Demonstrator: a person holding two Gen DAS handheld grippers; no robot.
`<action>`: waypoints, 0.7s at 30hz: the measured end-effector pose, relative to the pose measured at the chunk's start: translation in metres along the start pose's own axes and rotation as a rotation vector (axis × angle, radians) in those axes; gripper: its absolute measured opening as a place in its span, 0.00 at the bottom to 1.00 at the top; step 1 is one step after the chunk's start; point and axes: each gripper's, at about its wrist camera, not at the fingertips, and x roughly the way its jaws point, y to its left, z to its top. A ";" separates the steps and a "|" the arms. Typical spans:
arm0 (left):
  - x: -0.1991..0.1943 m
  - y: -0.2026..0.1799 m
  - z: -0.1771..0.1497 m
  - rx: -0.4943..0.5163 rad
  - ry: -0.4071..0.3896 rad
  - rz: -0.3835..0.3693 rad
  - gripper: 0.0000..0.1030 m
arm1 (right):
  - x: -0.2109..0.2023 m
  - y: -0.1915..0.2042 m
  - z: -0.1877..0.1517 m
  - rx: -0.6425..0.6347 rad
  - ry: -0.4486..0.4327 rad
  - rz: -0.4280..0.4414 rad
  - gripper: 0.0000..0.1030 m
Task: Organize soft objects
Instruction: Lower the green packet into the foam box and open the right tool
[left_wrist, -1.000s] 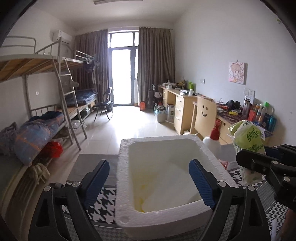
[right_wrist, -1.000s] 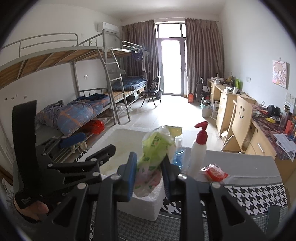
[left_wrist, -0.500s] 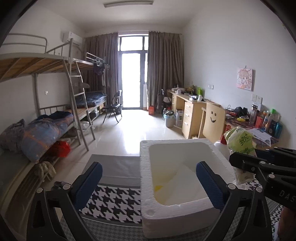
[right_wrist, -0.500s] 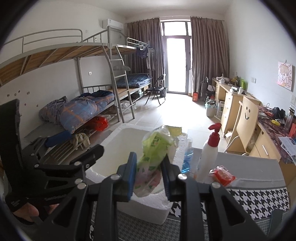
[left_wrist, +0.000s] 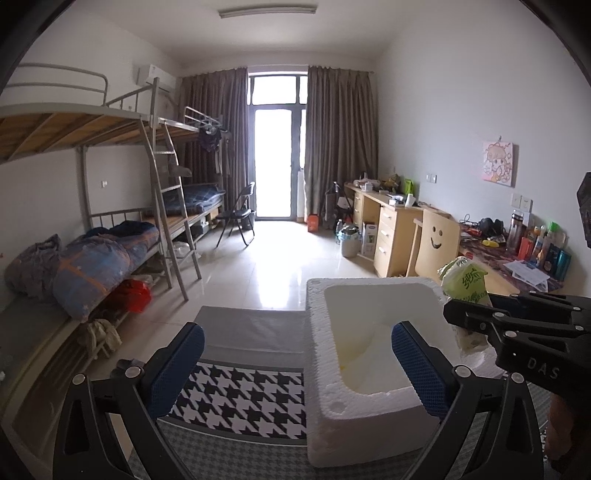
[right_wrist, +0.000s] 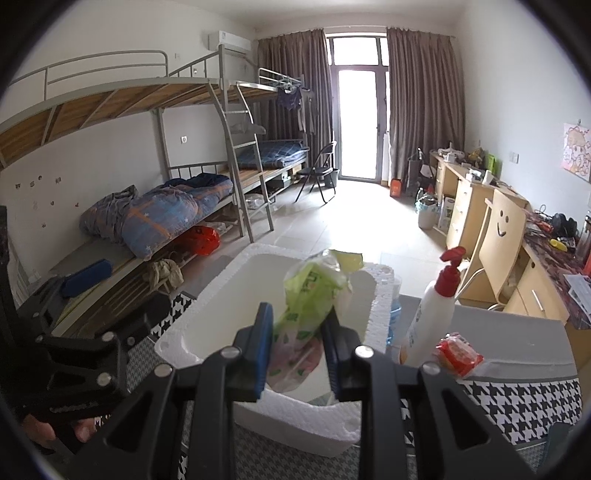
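The right claw (right_wrist: 297, 341) is closed on a soft green tissue pack (right_wrist: 308, 306), its blue pads pinching the lower half while the crumpled top sticks up above the fingers. The pack hangs over the near right part of the white foam box (right_wrist: 376, 295), just above the box's rim; the pack's bottom edge seems to be clear of the box floor, though the fingers hide most of it.

The left claw (left_wrist: 297, 363) is spread as wide as it goes and holds nothing. Its right pad (left_wrist: 415, 367) sits inside the box opening, and its left pad is out over the houndstooth cloth (left_wrist: 243, 395) that covers the table, so the box's left wall lies between them without either pad touching it.

The foam box stands on the cloth toward the far edge of the table. Inside it only pale white lining and a yellowish stain show. Just beside the box's right wall stands a white pump bottle (right_wrist: 434, 317) with a red pump head, and a small red packet (right_wrist: 458, 350) lies on the grey strip of table in front of the bottle. From the left wrist view the right claw comes in from the right, with the green pack above the box's far right corner.
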 end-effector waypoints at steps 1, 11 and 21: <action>0.000 0.001 -0.001 -0.001 0.002 0.001 0.99 | 0.002 0.000 0.000 -0.001 0.001 0.000 0.29; -0.002 0.010 -0.005 -0.015 0.010 0.000 0.99 | 0.022 -0.004 -0.002 0.006 0.049 -0.005 0.36; -0.006 0.015 -0.007 -0.013 0.011 -0.006 0.99 | 0.016 -0.005 -0.001 0.021 0.050 -0.004 0.57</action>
